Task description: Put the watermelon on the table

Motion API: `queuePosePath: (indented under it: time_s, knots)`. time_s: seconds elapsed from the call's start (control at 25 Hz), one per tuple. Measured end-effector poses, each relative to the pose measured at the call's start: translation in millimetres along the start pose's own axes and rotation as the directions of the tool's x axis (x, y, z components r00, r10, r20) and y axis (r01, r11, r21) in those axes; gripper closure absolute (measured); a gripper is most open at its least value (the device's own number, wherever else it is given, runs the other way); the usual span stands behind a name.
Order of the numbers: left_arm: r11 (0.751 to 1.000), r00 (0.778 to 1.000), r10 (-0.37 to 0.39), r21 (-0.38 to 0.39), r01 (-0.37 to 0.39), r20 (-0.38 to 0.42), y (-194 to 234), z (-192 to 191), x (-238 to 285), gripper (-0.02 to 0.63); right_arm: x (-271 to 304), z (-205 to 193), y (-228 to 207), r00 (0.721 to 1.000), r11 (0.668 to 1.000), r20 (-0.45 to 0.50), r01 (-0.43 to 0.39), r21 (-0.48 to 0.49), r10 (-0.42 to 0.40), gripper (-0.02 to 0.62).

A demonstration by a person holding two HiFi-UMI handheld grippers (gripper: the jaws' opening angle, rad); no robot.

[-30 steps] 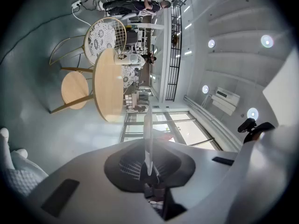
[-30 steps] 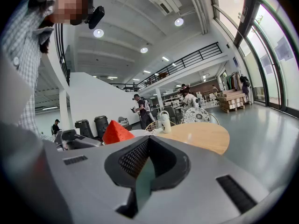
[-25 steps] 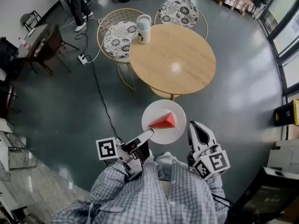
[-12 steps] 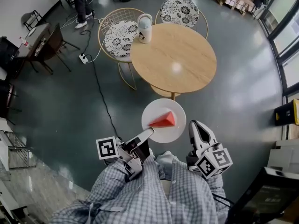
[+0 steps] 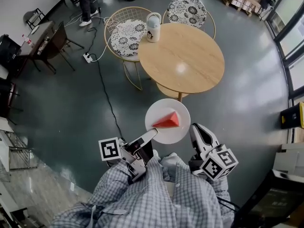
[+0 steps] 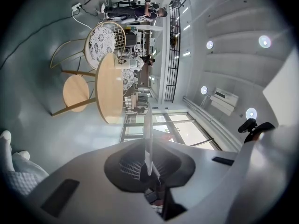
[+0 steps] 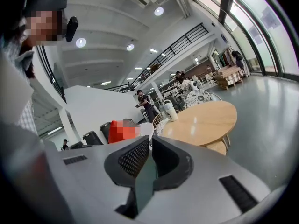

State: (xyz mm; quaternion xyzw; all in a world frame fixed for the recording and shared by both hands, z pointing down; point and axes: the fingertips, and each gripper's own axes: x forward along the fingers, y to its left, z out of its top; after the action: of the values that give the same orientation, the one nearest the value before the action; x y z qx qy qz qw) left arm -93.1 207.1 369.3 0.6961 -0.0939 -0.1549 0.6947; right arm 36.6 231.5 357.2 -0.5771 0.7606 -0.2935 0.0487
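Observation:
A red watermelon wedge point(image 5: 167, 120) lies on a white plate point(image 5: 178, 131) that hangs over the floor, just short of the round wooden table point(image 5: 190, 63). My left gripper point(image 5: 151, 135) is shut on the plate's near left rim. In the left gripper view the plate point(image 6: 148, 139) shows edge-on between the jaws of that gripper point(image 6: 149, 161). My right gripper point(image 5: 198, 130) is beside the plate's right edge, apart from it, shut and empty. The right gripper view shows its jaws point(image 7: 149, 148) pressed together, with the watermelon point(image 7: 122, 130) and the table point(image 7: 205, 118) beyond them.
A white jug point(image 5: 153, 27) stands on the table's far left edge. Two chairs with patterned cushions point(image 5: 125, 34) point(image 5: 185, 11) sit behind the table. A black cable point(image 5: 105, 96) and a power strip point(image 5: 88, 57) lie on the grey floor at the left. A person's legs point(image 5: 87, 4) are at the far back.
My right gripper has rolled a little and shifted slightly beside the plate. The left gripper and the plate with the watermelon have stayed put.

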Motion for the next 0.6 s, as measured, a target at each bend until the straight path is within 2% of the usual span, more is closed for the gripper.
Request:
queuePosePath:
  time_s: [0.16, 0.28, 0.6]
  knots:
    - [1.000, 1.000, 0.003, 0.005, -0.003, 0.008, -0.5, 7.4, -11.6, 0.570, 6.2, -2.7, 12.1, 0.999, 0.990, 0.022, -0.043, 0.134, 0.041, 0.584]
    - [1.000, 1.000, 0.001, 0.014, -0.001, 0.007, -1.2, 11.4, -17.7, 0.569, 12.5, -6.2, 20.5, 0.997, 0.979, 0.025, -0.073, 0.189, 0.070, 0.540]
    - [1.000, 1.000, -0.011, 0.019, 0.011, 0.005, -0.6, 15.8, -24.0, 0.569, 21.3, -21.6, 35.4, 0.996, 0.982, -0.031, -0.083, 0.168, 0.089, 0.523]
